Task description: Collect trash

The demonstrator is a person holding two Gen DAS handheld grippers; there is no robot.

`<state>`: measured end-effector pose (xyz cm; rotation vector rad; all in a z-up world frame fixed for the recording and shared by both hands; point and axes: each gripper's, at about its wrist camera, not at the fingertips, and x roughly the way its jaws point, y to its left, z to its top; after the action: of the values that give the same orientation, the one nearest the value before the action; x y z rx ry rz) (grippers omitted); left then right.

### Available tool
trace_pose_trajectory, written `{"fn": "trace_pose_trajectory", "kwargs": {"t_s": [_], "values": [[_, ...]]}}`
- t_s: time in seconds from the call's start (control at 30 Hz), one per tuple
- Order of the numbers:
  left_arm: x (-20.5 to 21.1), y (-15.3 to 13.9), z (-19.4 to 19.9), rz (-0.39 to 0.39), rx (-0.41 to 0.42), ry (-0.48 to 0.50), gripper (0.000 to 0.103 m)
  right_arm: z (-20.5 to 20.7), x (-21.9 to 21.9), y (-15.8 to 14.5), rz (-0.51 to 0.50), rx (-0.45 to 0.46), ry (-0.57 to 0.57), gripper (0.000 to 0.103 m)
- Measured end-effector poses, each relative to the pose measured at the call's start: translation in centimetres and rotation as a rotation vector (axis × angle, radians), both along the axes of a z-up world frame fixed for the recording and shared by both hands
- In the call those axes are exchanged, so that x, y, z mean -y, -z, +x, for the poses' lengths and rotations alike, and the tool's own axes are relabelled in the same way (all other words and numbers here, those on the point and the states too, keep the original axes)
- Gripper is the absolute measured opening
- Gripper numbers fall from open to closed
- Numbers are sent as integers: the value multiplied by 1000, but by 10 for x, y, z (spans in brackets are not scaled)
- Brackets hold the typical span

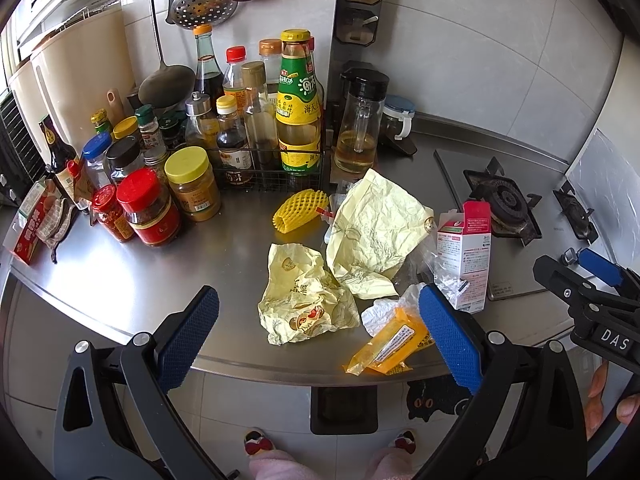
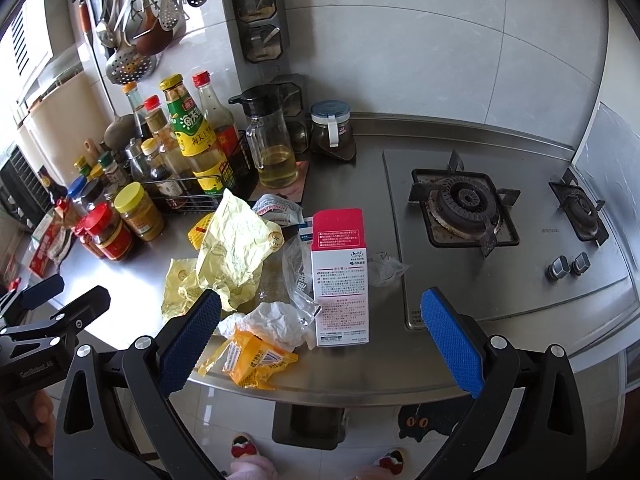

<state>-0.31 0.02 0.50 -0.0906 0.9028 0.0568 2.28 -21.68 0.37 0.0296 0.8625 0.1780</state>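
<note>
Trash lies on the steel counter (image 1: pixel 120 276): two crumpled pale-yellow paper wrappers (image 1: pixel 308 304) (image 1: pixel 374 228), a yellow foam fruit net (image 1: pixel 300 212), an orange plastic packet (image 1: pixel 394 344) on white crumpled paper, clear plastic film, and an upright red-and-white carton (image 1: pixel 466 256). In the right wrist view the carton (image 2: pixel 340 276), the orange packet (image 2: pixel 252 360) and the big wrapper (image 2: pixel 236 252) show too. My left gripper (image 1: pixel 320 340) is open and empty, above the counter's front edge before the wrappers. My right gripper (image 2: pixel 320 340) is open and empty, before the carton.
Sauce bottles and jars (image 1: pixel 192 184) crowd the back left, some in a wire basket. An oil pitcher (image 1: pixel 360 128) and a lidded jar (image 1: pixel 396 120) stand by the wall. A gas hob (image 2: pixel 464 208) fills the right. A black bin (image 1: pixel 344 408) stands below the counter edge.
</note>
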Motion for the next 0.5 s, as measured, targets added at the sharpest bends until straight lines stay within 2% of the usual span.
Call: {"fn": "trace_pose_trajectory", "kwargs": {"t_s": [0.17,0.27,0.4,0.5], "values": [[1,5,-2,-20,19,25,95,0,2,4,-30,21,6,100],[4,15,-4,-38,13,54,95,4,8,16,-29,-6,20,100],[17,32,-7,12,-8,100,95,12,16,35,-10,-49,35,100],[23,46,-8,-10,-43,125,95,16,21,47,4,-67,33,100]]}}
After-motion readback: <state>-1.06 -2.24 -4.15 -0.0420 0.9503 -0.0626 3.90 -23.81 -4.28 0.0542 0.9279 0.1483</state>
